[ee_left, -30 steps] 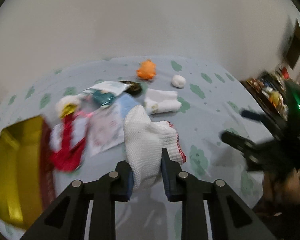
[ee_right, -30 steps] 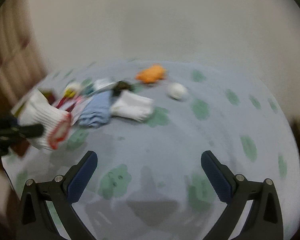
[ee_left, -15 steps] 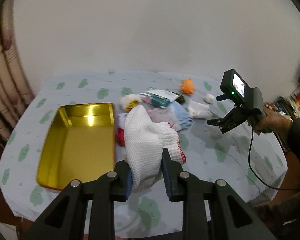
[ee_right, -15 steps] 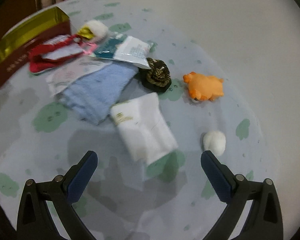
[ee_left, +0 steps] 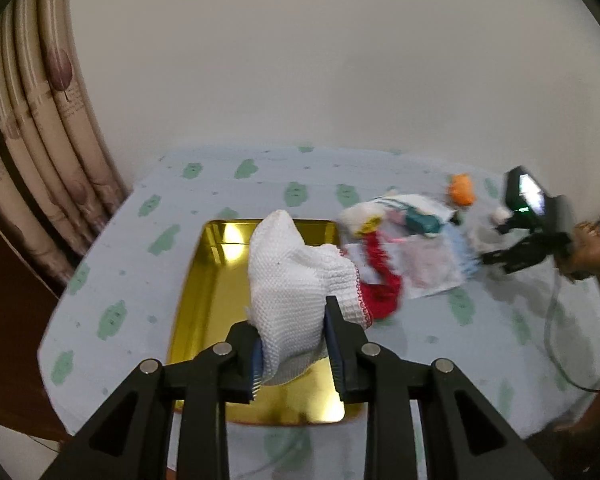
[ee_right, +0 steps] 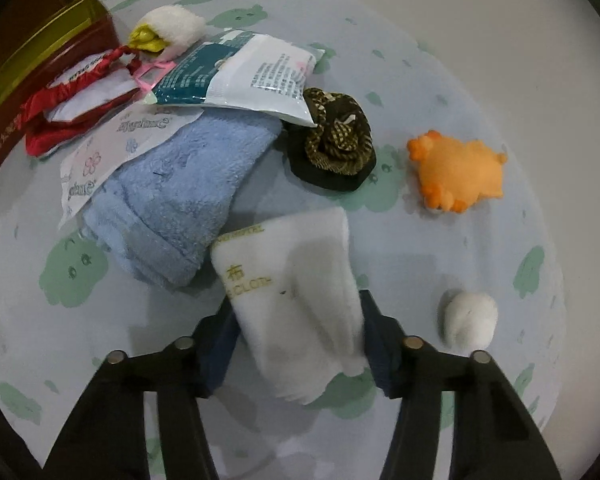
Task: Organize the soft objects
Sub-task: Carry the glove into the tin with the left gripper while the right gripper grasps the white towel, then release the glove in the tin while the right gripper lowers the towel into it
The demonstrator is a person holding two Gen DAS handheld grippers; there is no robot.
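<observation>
Your left gripper (ee_left: 292, 344) is clamped on the white knitted glove (ee_left: 296, 280), its fingers pinching the cuff end so the rest of the fabric bunches up and forward over the gold tray (ee_left: 204, 308). You hold it above the tray's near half, which makes sense: a limp knit like this drops wherever it is let go, so hanging it over the tray floor means it should land inside rather than drape over the rim. Your right gripper (ee_right: 296, 344) stands wide apart around the white folded cloth (ee_right: 296, 280) on the tablecloth (ee_right: 440, 92), one finger on each long side; I judge it is set to close but has not yet squeezed the fabric. Straddling the narrow width lets the folds stay together when pinched. The blue towel (ee_right: 180, 200) lies just beside that cloth on the left, with the printed packets (ee_right: 256, 76) overlapping its far edge, the coiled dark fabric piece (ee_right: 336, 140) behind, the orange plush toy (ee_right: 460, 172) and the small white plush (ee_right: 468, 316) to the right, apart from the pile.
</observation>
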